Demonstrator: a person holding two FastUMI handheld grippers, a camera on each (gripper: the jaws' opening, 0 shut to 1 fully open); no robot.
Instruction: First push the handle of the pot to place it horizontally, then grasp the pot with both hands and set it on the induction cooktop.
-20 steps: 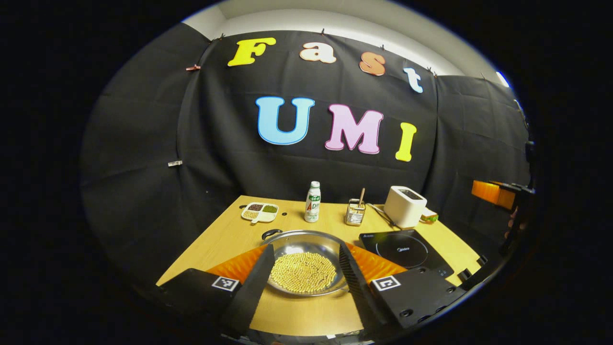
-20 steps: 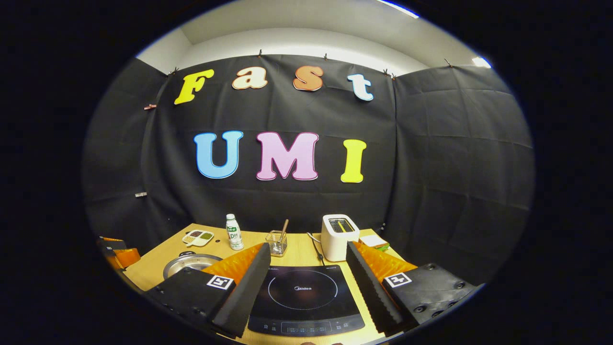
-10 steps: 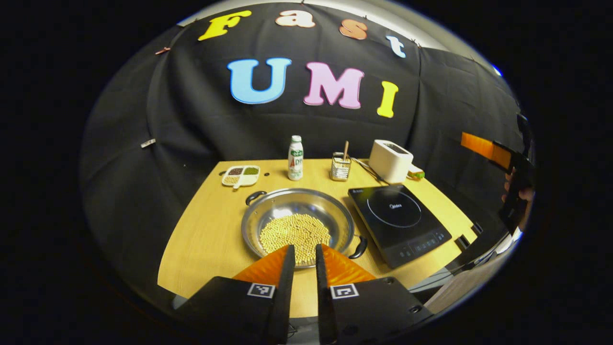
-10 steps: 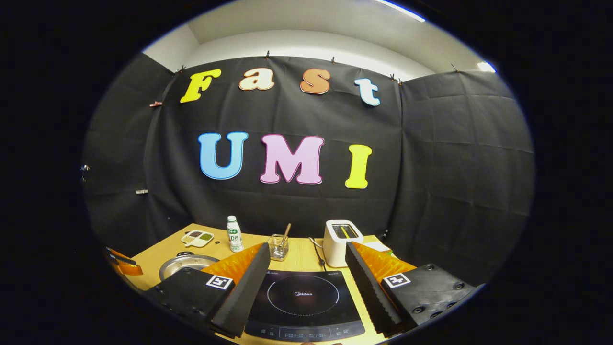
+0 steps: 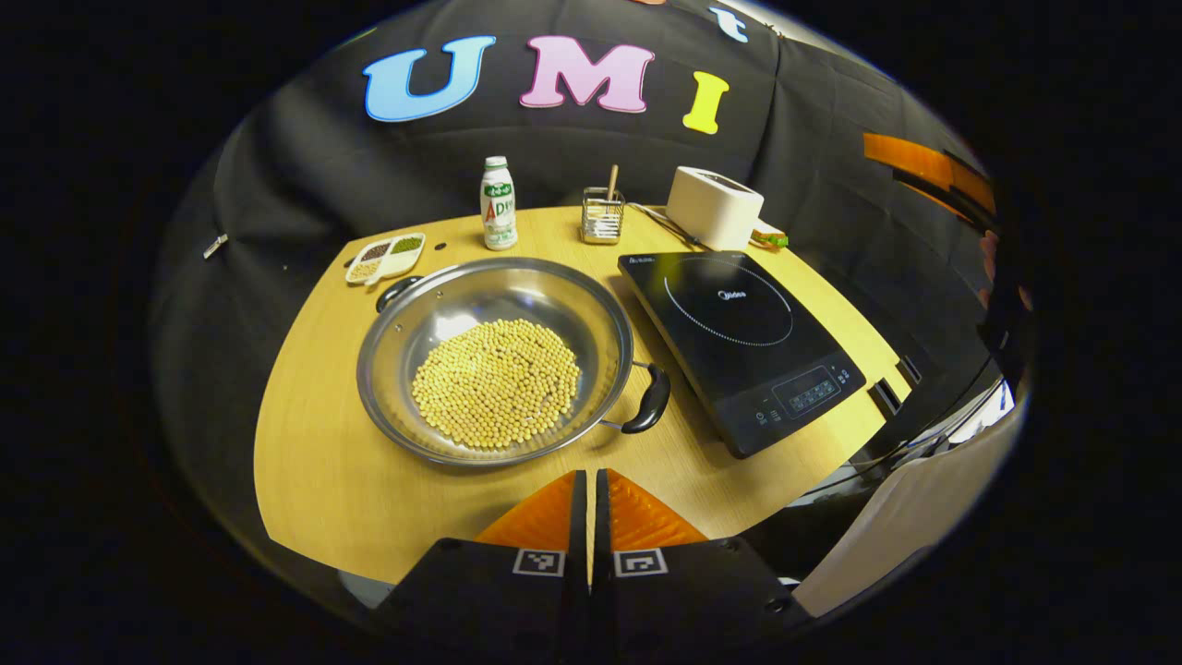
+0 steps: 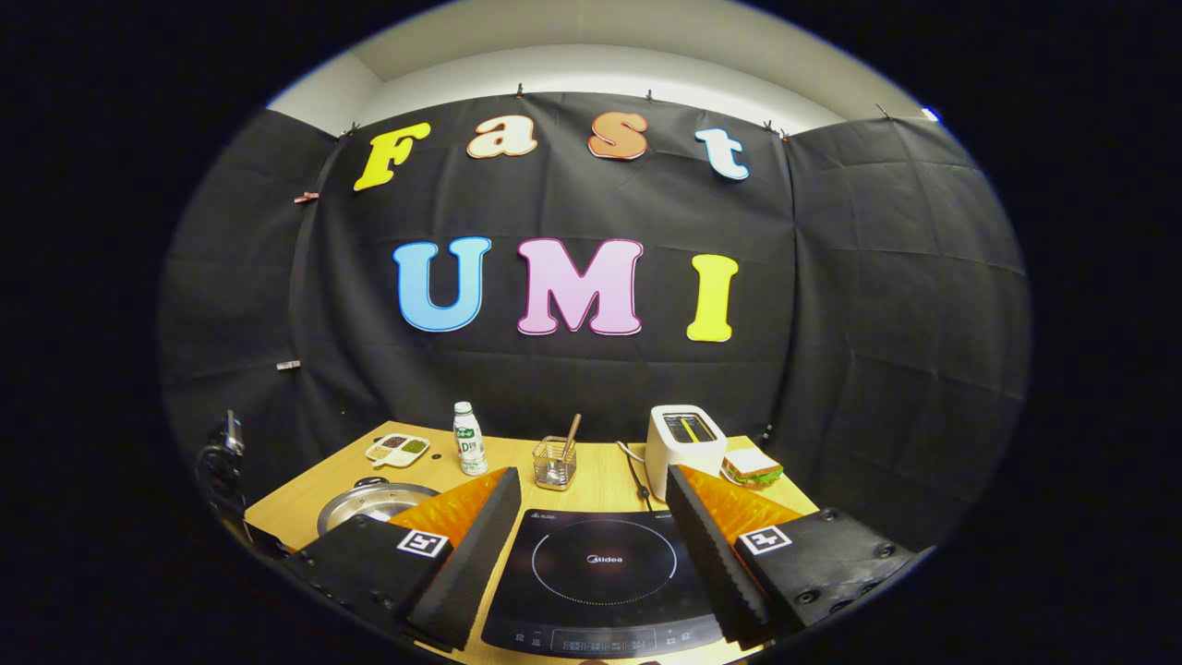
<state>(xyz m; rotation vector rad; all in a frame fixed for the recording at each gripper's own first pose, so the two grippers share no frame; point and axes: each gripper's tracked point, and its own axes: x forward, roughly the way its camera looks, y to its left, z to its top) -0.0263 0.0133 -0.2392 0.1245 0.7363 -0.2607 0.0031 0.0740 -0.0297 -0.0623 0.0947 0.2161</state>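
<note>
A wide steel pot (image 5: pixel 494 277) holding yellow beans rests on the wooden table, left of the black induction cooktop (image 5: pixel 739 332). Its two dark handles lie on a diagonal: one handle (image 5: pixel 646 399) points near-right toward the cooktop's front corner, the other handle (image 5: pixel 395 291) far-left. My left gripper (image 5: pixel 588 476) hovers above the table's near edge, short of the pot, shut with nothing between its fingers. In the right gripper view, my right gripper (image 6: pixel 591 554) stands open over the cooktop (image 6: pixel 600 563), with the pot (image 6: pixel 374 503) low at left. In the left gripper view the right gripper (image 5: pixel 923 162) hangs high at the right.
Along the table's back stand a divided dish (image 5: pixel 386 257) of beans, a white bottle (image 5: pixel 499 203), a wire holder (image 5: pixel 602 214) with a stick, a white toaster (image 5: pixel 713 208) and a sandwich (image 6: pixel 753 468). A cord runs from the toaster.
My left gripper went from open around the pot to shut, and drew back and up, tilting down so the whole pot shows. The right gripper hardly moved.
</note>
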